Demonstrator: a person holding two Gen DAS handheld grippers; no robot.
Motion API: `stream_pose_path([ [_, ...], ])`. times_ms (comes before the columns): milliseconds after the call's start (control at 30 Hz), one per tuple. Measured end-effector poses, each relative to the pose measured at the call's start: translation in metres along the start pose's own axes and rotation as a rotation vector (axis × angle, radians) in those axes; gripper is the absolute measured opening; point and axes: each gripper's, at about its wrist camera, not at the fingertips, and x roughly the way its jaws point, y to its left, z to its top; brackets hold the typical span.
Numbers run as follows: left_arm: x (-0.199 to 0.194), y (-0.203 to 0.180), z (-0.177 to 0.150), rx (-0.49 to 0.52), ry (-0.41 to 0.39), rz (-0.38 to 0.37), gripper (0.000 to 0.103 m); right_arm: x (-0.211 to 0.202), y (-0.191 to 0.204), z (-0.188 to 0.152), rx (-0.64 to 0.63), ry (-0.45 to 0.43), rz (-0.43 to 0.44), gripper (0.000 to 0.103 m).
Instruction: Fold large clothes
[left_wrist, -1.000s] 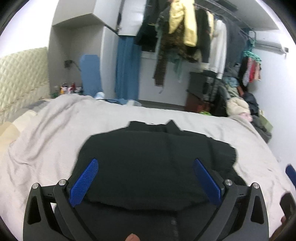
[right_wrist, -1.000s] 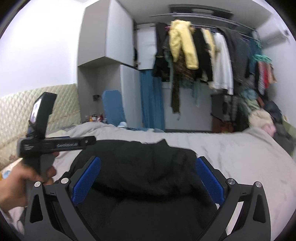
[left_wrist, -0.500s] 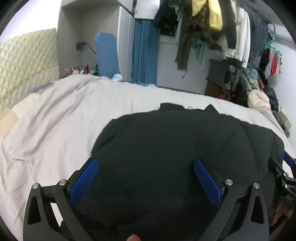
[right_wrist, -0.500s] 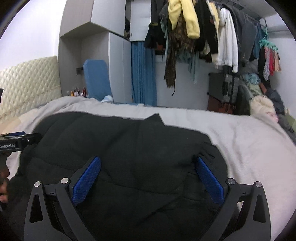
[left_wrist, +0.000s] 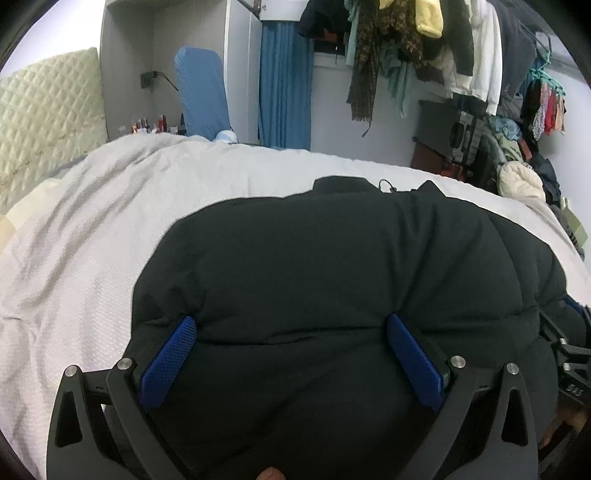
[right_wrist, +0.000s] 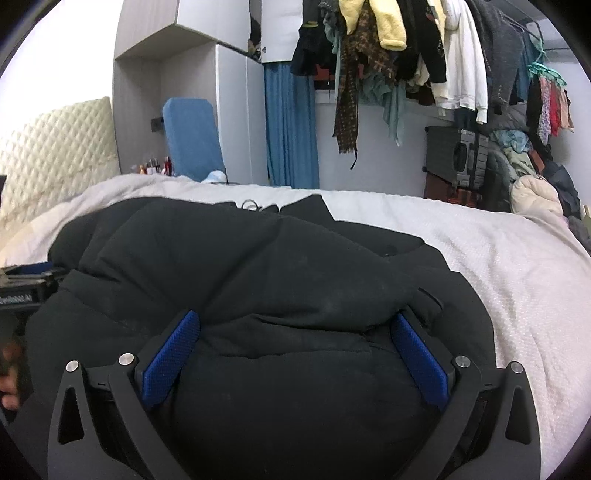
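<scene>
Across the bed (left_wrist: 92, 229) lies a black jacket (left_wrist: 332, 266), collar toward the far edge; left tongs (left_wrist: 291, 325) and right tongs (right_wrist: 295, 325) both gape wide, pressing into it, gripping nothing.

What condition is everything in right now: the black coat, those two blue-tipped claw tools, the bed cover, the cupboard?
Black puffer jacket: lying spread on the bed, puffy, collar at the far side.
Left gripper: jaws wide open, pressing on the jacket.
Right gripper: jaws wide open, resting on bunched jacket fabric.
Bed cover: wrinkled.
Cupboard door: ajar.
Hanging clothes: on the rail.
</scene>
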Motion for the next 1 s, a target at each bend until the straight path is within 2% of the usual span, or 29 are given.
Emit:
stream_pose_path([
  [167,-0.011,0.001,0.002,-0.009,0.023,-0.004,0.103,0.001,0.004,0.002,-0.022,0.055,-0.017,0.103],
  [333,-0.049,-0.005,0.016,-0.002,0.016,-0.006,0.103,-0.031,-0.002,0.015,0.037,0.046,0.019,0.103],
  [467,-0.113,-0.024,0.041,0.035,-0.053,-0.031,0.103,-0.082,-0.003,0.049,0.1,-0.026,0.04,0.103],
  [700,-0.24,-0.054,0.058,0.106,-0.153,-0.039,0.103,-0.19,0.014,0.104,0.026,-0.158,0.03,0.103],
  [867,-0.326,-0.064,0.048,0.098,-0.194,-0.083,0.103,-0.281,0.018,0.111,-0.002,-0.212,0.03,0.103],
  [1000,-0.379,-0.066,0.021,0.073,-0.174,-0.127,0.103,-0.335,0.017,0.102,0.009,-0.197,0.041,0.103],
])
